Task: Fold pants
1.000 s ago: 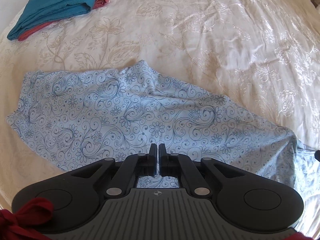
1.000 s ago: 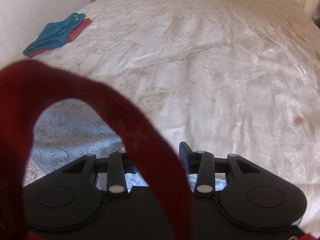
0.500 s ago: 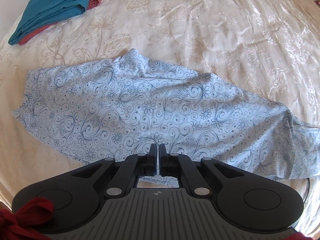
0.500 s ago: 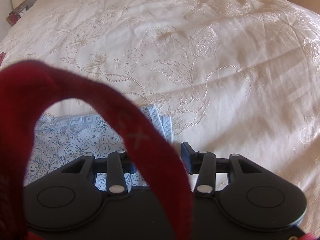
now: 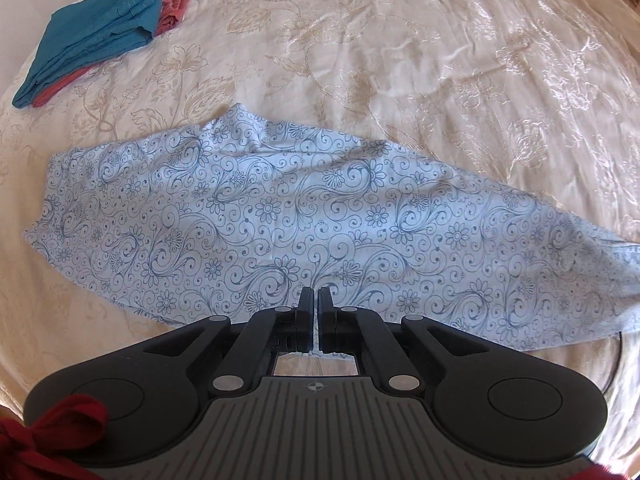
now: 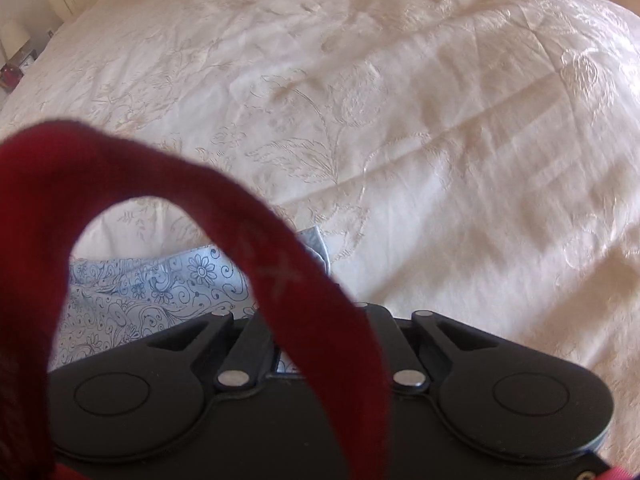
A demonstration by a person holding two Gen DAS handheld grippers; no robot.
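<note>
Light blue pants (image 5: 280,208) with a dark swirl-and-flower print lie spread lengthwise across the bedspread. My left gripper (image 5: 316,300) is shut on the cloth at their near long edge, around the middle. In the right wrist view one end of the pants (image 6: 160,288) lies at lower left. Its hem corner pokes out beside a red strap (image 6: 280,272) that arches across the lens. My right gripper (image 6: 316,320) is closing, its linkage drawn in over that end of the cloth. The strap hides its fingertips.
A cream embroidered bedspread (image 5: 440,60) covers the whole bed. A folded teal garment (image 5: 100,28) on a folded red one (image 5: 176,0) lies at the far left corner. A lamp (image 6: 14,36) stands beyond the bed's left side.
The right gripper swung over the bed to the pants' end, and its jaws went from wide apart to drawn together. The left gripper stayed shut, and the pants now lie more stretched out.
</note>
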